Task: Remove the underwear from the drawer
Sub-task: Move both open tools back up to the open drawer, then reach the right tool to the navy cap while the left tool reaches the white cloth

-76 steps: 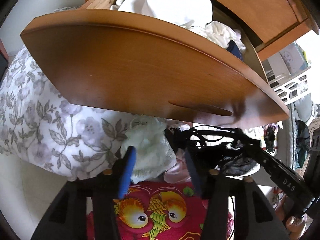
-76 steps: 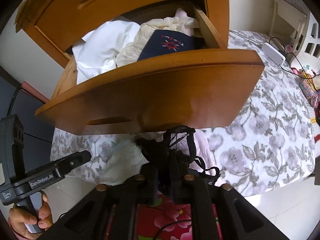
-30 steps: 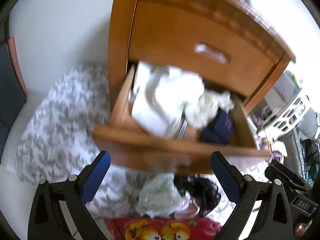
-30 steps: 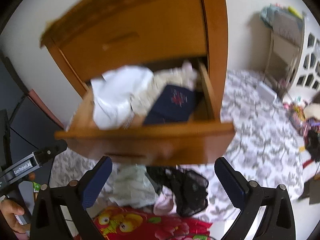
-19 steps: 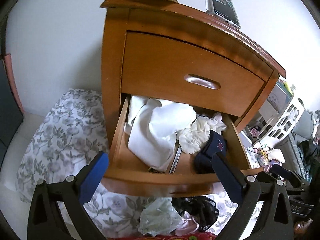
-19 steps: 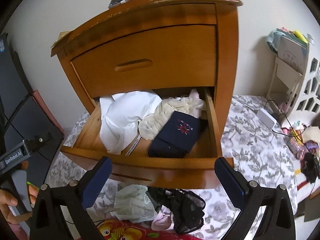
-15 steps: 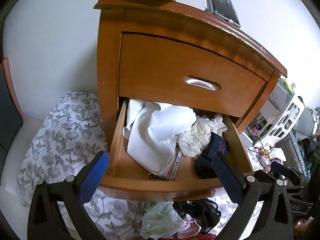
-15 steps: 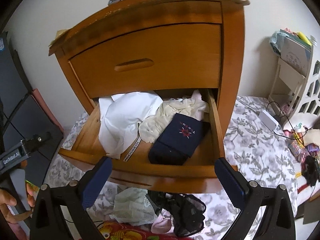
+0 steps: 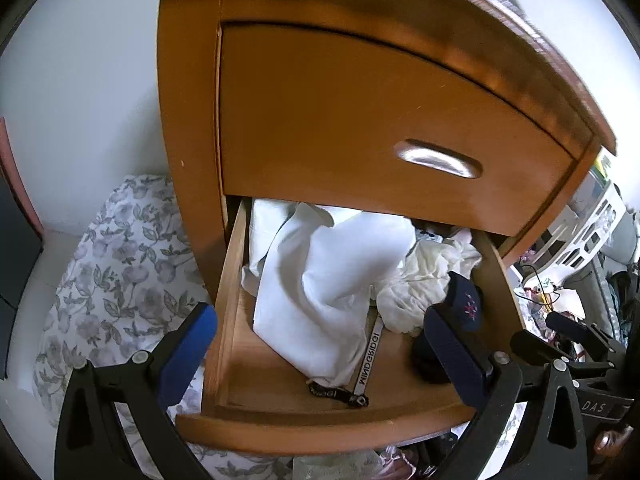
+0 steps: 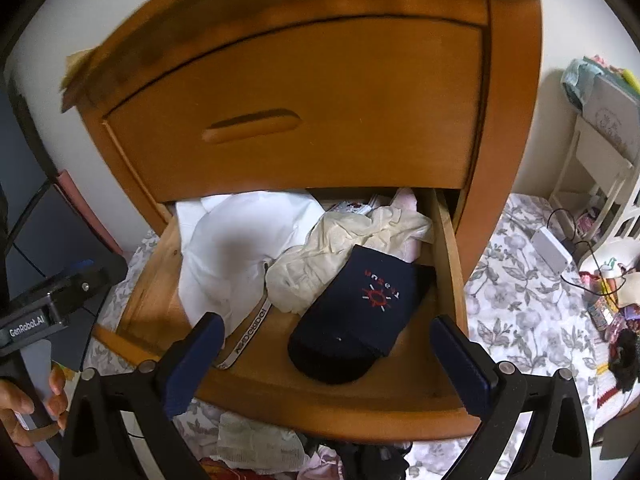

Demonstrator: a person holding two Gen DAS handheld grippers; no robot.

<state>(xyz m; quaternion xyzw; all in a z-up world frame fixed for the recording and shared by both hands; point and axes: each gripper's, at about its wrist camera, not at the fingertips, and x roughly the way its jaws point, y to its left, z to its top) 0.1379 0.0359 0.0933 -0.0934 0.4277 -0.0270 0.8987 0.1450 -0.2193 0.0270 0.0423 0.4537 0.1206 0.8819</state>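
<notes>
Underwear lies in a heap inside the open drawer [image 10: 448,248] of the wooden nightstand [image 9: 192,128]: a big white cloth [image 10: 236,252] on the left side, a crumpled cream piece [image 10: 344,248] in the middle, and a dark blue piece [image 10: 360,312] with a red mark toward the right wall. A white waistband with letters [image 9: 368,360] trails over the bare wood floor at the front. This floor near the front edge is free of clothes. The drawer above is closed and hangs over the back of the pile. More clothes lie on the flowered sheet [image 10: 516,300] below the drawer front. The left gripper [image 9: 320,360] is spread wide, holds nothing, and touches nothing. The right gripper [image 10: 324,364] is spread wide too, with nothing between its blue pads [image 10: 192,360]. A hand [image 10: 36,404] holds the left tool's handle.
</notes>
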